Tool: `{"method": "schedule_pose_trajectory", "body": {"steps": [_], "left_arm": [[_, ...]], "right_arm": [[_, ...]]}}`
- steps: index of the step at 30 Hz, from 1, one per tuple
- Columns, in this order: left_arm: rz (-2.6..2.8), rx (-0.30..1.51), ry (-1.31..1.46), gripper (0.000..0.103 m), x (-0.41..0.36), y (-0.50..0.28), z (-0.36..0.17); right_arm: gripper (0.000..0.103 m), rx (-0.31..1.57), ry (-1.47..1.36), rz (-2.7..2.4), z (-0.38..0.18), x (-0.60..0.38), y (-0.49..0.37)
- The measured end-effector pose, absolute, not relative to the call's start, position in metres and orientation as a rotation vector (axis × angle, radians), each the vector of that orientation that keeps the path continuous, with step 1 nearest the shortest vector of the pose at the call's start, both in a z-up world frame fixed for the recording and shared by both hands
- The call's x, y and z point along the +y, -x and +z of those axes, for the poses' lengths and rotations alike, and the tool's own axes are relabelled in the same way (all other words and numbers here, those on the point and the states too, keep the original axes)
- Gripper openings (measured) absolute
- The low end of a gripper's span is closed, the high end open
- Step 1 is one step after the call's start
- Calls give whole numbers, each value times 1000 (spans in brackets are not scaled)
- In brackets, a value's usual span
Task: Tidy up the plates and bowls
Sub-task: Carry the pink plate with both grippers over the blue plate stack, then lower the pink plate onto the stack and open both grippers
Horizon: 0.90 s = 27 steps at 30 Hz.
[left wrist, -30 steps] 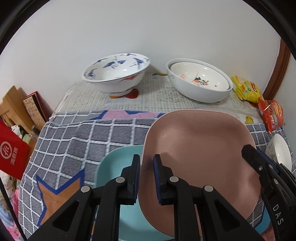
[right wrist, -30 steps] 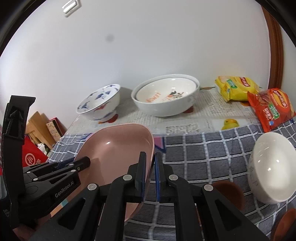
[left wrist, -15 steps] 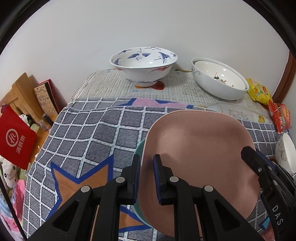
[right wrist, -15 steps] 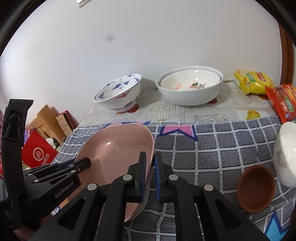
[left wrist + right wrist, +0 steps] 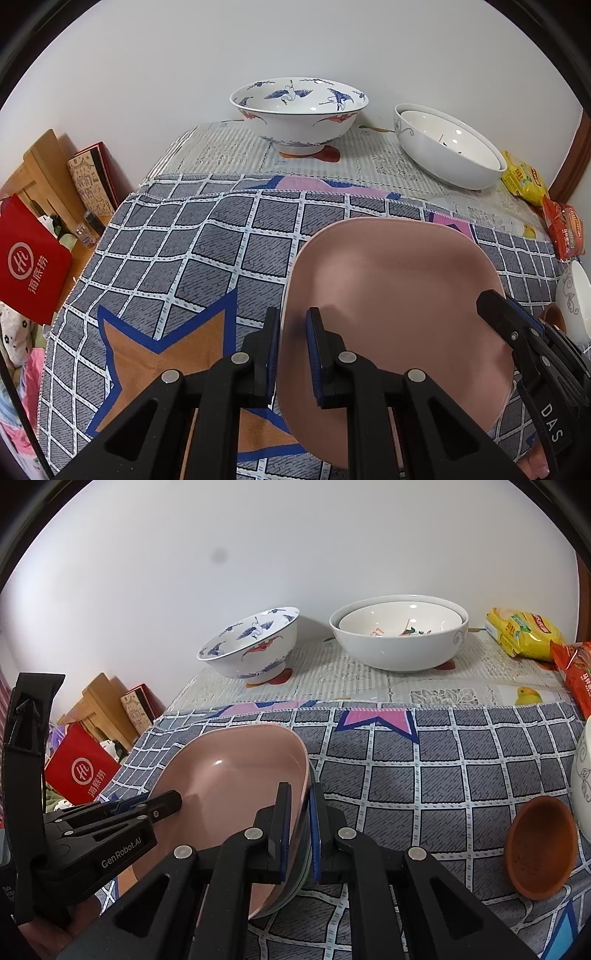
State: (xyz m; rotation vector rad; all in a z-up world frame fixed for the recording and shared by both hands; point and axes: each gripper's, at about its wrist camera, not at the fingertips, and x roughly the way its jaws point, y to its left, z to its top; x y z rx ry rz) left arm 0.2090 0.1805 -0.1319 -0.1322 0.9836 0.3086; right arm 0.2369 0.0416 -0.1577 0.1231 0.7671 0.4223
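A pink plate (image 5: 391, 295) is held over the checked cloth by both grippers. My left gripper (image 5: 291, 325) is shut on its left rim. My right gripper (image 5: 300, 797) is shut on its right rim, and its black fingers (image 5: 517, 325) show at the plate's right edge in the left wrist view. The pink plate (image 5: 229, 782) has a teal edge under it at the right rim. A blue-and-white crane bowl (image 5: 299, 110) and two nested white bowls (image 5: 447, 144) stand at the back by the wall.
A small brown bowl (image 5: 539, 849) and a white bowl (image 5: 574, 299) sit on the cloth to the right. Yellow (image 5: 524, 631) and red (image 5: 576, 672) snack packs lie at the back right. The table's left edge drops to a red bag (image 5: 29, 262) and boxes.
Both grippers have pulled back with the pink plate, and the back bowls look farther away. The teal plate seen under it before no longer shows in the left wrist view.
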Motion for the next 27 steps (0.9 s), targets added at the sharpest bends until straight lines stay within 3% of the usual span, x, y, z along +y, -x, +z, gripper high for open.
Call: {"method": "schedule_pose_trajectory", "body": {"steps": [27], "left_arm": [[304,1009,119,14,181,-212,-146]], "right_arm": [[13,747,-62,406,-166,48,-239]]}}
